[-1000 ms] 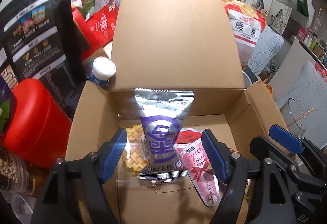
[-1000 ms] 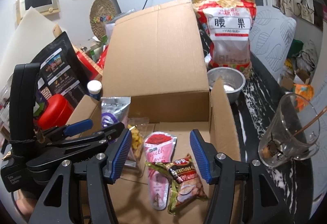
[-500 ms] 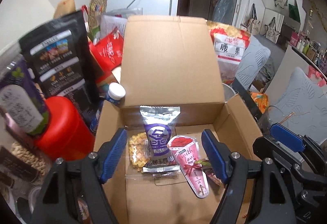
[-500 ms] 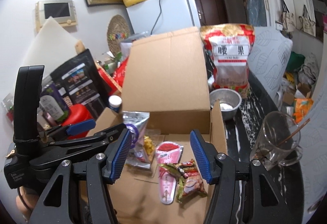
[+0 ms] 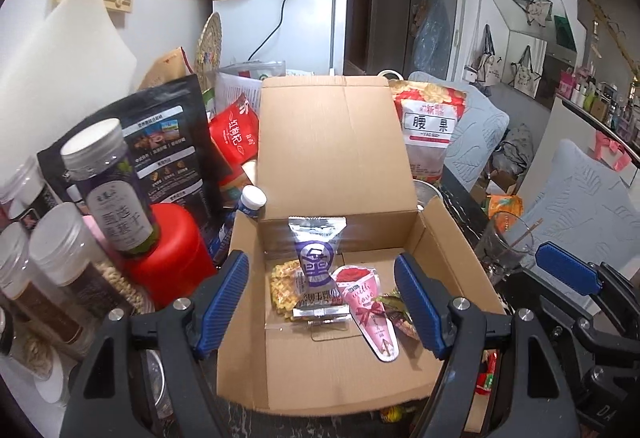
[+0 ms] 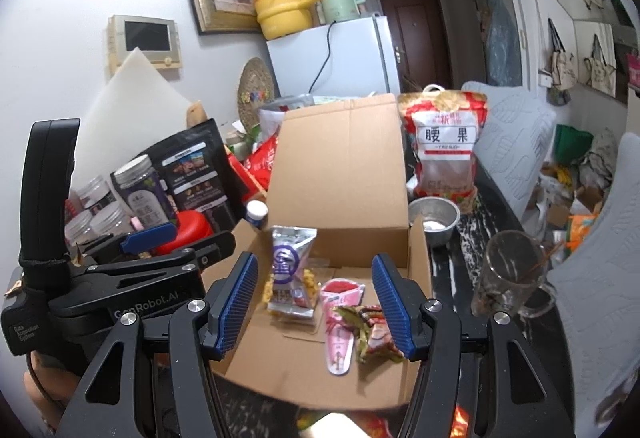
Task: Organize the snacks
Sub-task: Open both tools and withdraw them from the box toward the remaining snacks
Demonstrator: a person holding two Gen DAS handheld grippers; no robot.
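An open cardboard box [image 5: 444,238] [image 6: 416,254] holds several snacks: a silver-purple packet [image 5: 316,258] [image 6: 290,262] leaning on the back wall, a clear bag of yellow pieces [image 5: 282,288], a pink cone-shaped packet [image 5: 370,310] [image 6: 340,330] and a green-red packet [image 6: 374,330]. My left gripper [image 5: 322,308] is open and empty, above the box's near side. My right gripper [image 6: 314,308] is open and empty, just right of the left gripper [image 6: 148,238].
Left of the box stand a red canister [image 5: 172,254], a purple-label jar [image 5: 108,186], clear jars [image 5: 60,258] and a black pouch [image 5: 168,150]. A cashew bag [image 6: 446,154], metal bowl [image 6: 434,216] and glass mug [image 6: 508,274] are on the right.
Both grippers have pulled back and up from the box, so more of the room and table shows. The snacks in the box have not moved.
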